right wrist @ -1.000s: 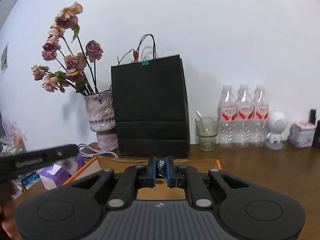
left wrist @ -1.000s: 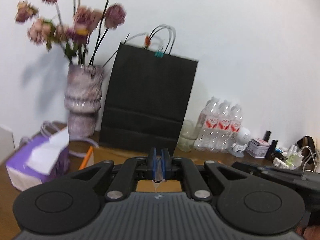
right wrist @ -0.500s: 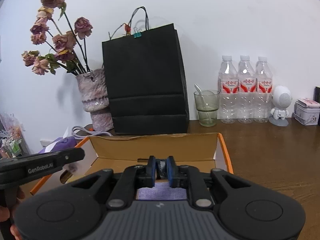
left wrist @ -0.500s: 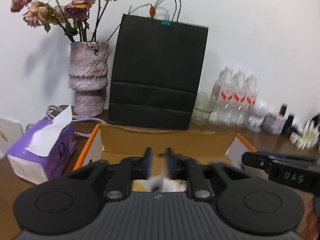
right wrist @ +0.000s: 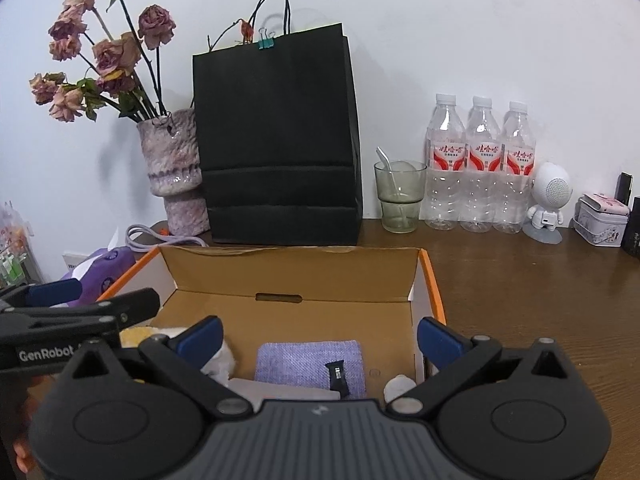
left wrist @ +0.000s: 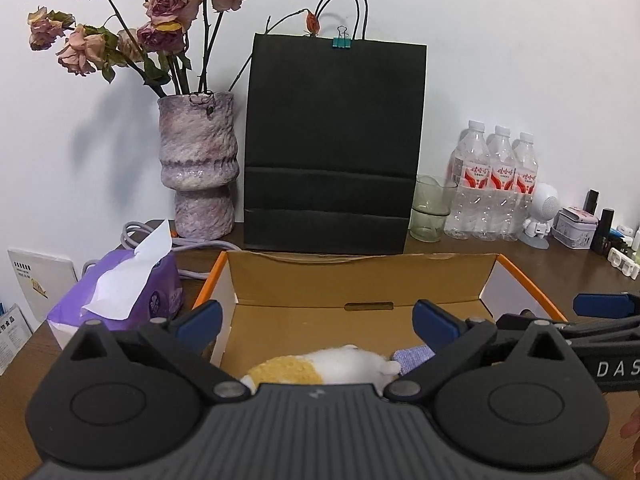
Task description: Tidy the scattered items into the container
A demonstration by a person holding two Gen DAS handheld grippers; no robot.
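An open cardboard box with orange outer sides stands on the brown table. My left gripper hangs over its left half, jaws opening wide, nothing between the pads; below it lies a yellow and white plush item. My right gripper hangs over the box too, jaws opening, nothing pinched. Under it a purple cloth lies on the box floor with a small black item on top and a small white thing beside it.
Behind the box stand a black paper bag and a vase of dried roses. A purple tissue pack sits left. A glass, three water bottles, a white figure and a tin line the right wall.
Both grippers went from shut to wide open and tipped down over the box. The small things pinched before have left the jaws and now lie in the box.
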